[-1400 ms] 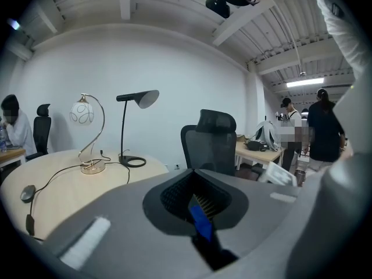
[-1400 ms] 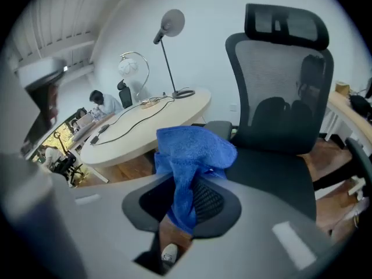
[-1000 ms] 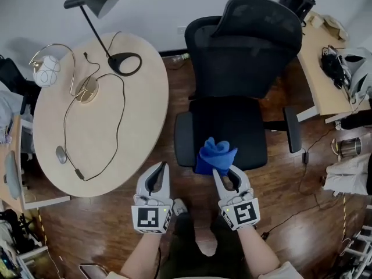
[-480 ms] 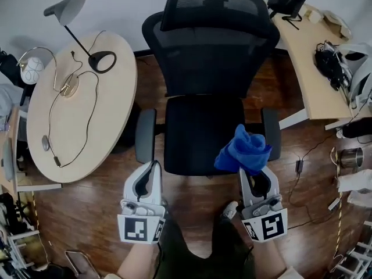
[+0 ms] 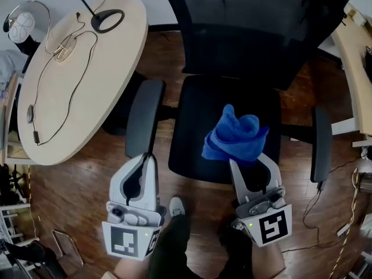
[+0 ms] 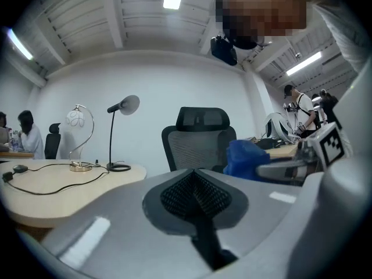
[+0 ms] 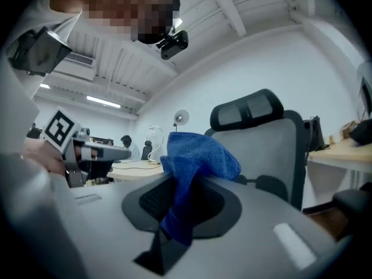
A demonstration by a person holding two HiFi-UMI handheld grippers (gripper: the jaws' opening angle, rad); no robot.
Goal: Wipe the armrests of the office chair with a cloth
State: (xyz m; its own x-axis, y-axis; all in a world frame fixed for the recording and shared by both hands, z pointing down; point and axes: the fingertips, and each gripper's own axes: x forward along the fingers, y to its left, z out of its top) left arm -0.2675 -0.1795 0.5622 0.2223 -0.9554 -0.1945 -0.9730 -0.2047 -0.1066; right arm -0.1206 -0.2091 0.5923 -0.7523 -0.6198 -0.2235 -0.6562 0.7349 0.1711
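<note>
fingers (image 7: 302, 237) of right gripper (image 5: 247, 158) pinch blue cloth (image 5: 235, 135) above office chair (image 5: 200, 121) seat; left gripper (image 5: 148, 156) pressed together, empty, just before chair's armrest (image 5: 144, 112). best: spread cloth flat, wipe lengthwise.

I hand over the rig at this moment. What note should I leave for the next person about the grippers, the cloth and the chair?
Left gripper: shut, empty, just short of the armrest on the person's left.
Right gripper: shut on the blue cloth, held above the front of the seat.
The other armrest lies to the right of the cloth.
Done: the cloth is in grip; it touches neither armrest now.
Left: wipe both armrests.
</note>
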